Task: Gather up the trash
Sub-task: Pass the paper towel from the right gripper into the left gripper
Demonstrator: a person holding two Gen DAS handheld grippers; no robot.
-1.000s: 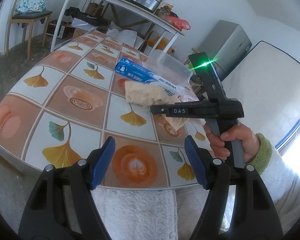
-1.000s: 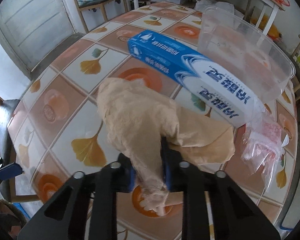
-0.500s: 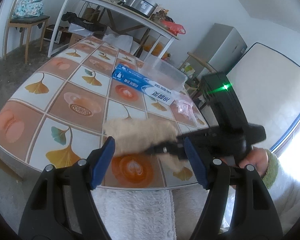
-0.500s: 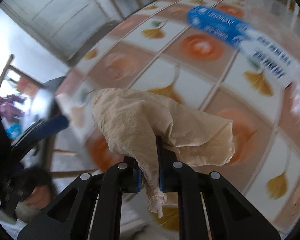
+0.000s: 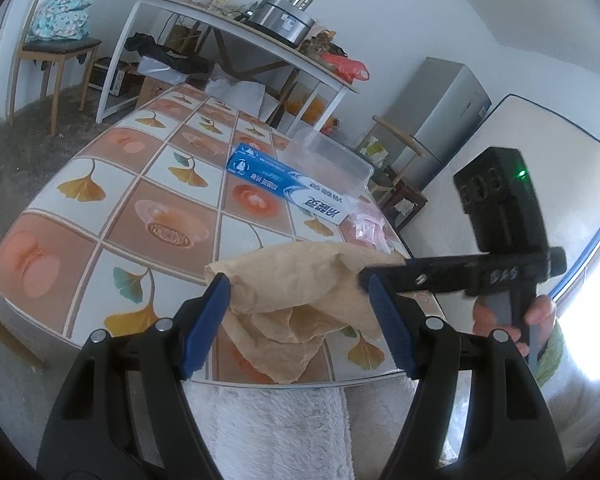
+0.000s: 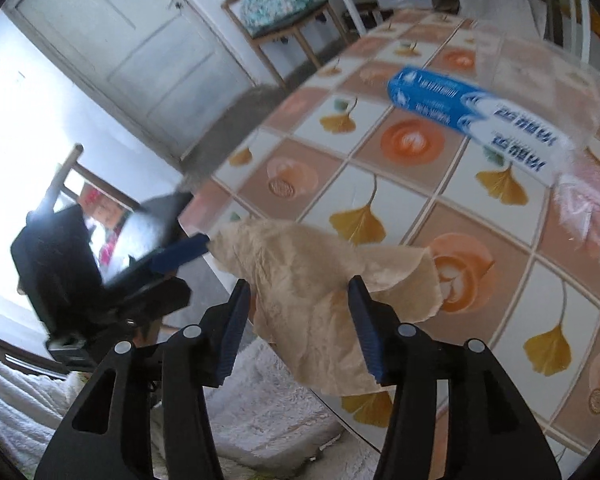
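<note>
1. The right gripper (image 6: 298,326) is opening its jaws; the crumpled brown paper (image 6: 320,280) hangs between them, no longer pinched.
2. The left gripper (image 5: 302,324) has its jaws wide apart, with the paper (image 5: 296,292) in the gap.
3. The paper is above the near edge of the table (image 5: 112,216), its long side running left to right between both grippers.
4. The left gripper looks nearer for the next grip.

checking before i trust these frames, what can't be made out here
- Left wrist view: whether the brown paper touches the left gripper's jaws; it overlaps them.
- Right wrist view: blue box lettering and clear plastic tub, motion-blurred.
- Both views: no trash bin in frame.
- Right gripper: jaws opening, paper between.
</note>
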